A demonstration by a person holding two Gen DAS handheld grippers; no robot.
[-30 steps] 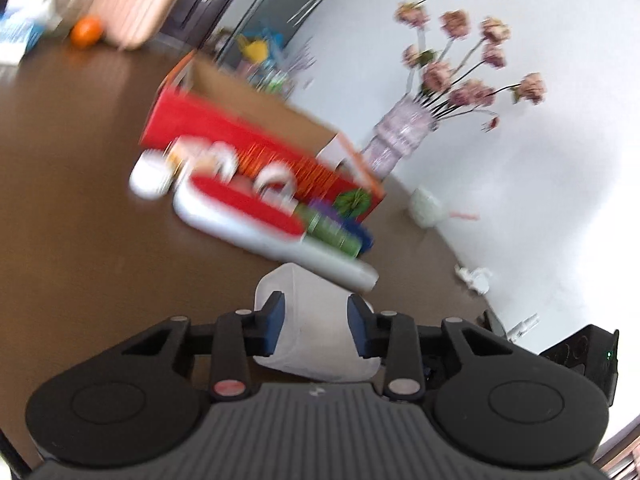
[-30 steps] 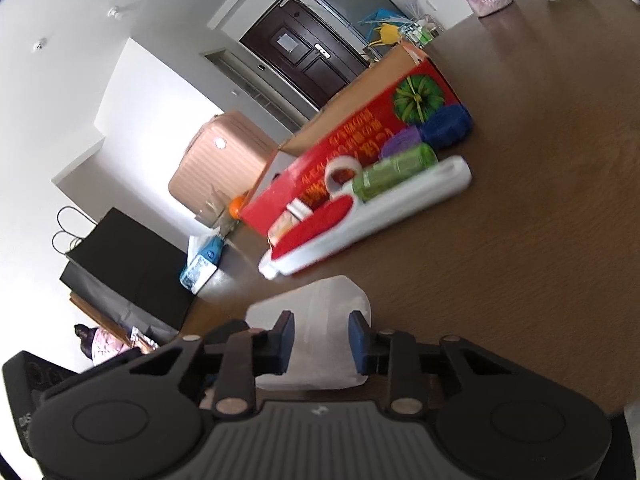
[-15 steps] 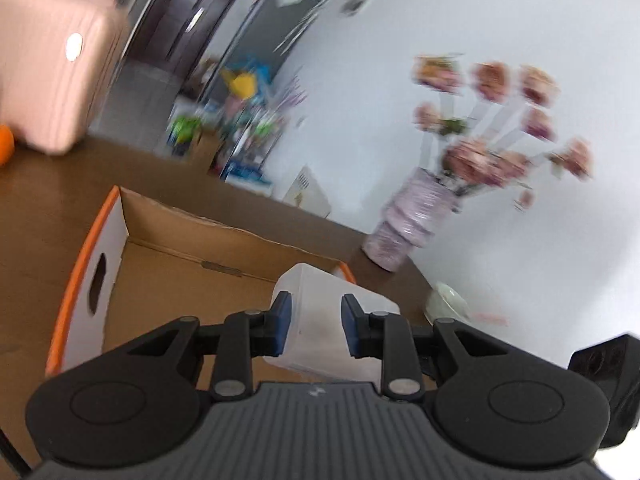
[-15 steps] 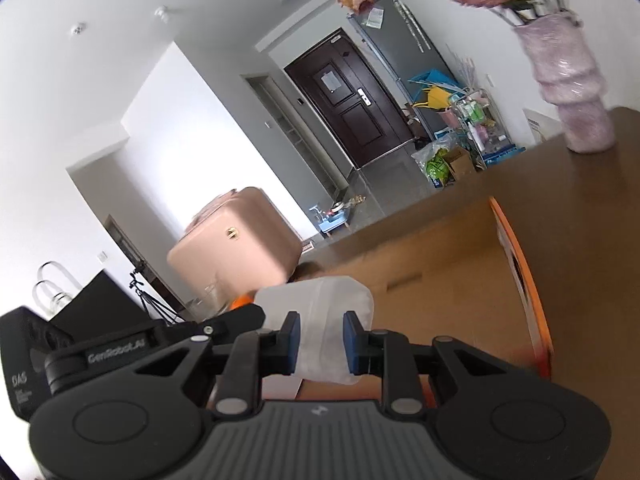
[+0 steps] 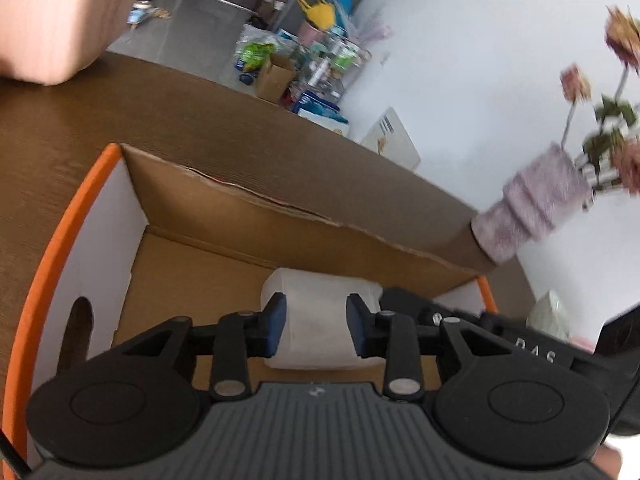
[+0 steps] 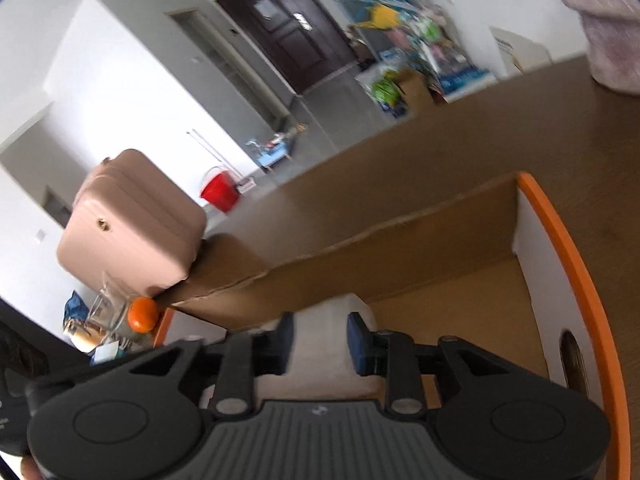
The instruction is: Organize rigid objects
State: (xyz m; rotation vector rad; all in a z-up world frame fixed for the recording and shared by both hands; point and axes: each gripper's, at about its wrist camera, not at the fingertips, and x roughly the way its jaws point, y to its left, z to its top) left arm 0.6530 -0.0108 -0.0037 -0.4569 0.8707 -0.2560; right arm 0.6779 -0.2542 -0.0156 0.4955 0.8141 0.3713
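A white translucent plastic container (image 5: 316,316) is held between both grippers, inside an open cardboard box (image 5: 248,208) with orange-edged white end walls. My left gripper (image 5: 316,330) is shut on one end of the container. My right gripper (image 6: 320,340) is shut on the other end of the container (image 6: 324,340). The box (image 6: 460,288) shows in the right wrist view too, and the container sits low near the box floor. The right gripper body (image 5: 520,344) shows in the left wrist view.
The box stands on a brown wooden table (image 5: 120,112). A pink vase with flowers (image 5: 536,208) stands just past the box's right end. A pink suitcase (image 6: 132,220) and an orange (image 6: 143,313) lie beyond its other end.
Both grippers have carried the container from the table in front of the tray of objects, up over the box and down into it.
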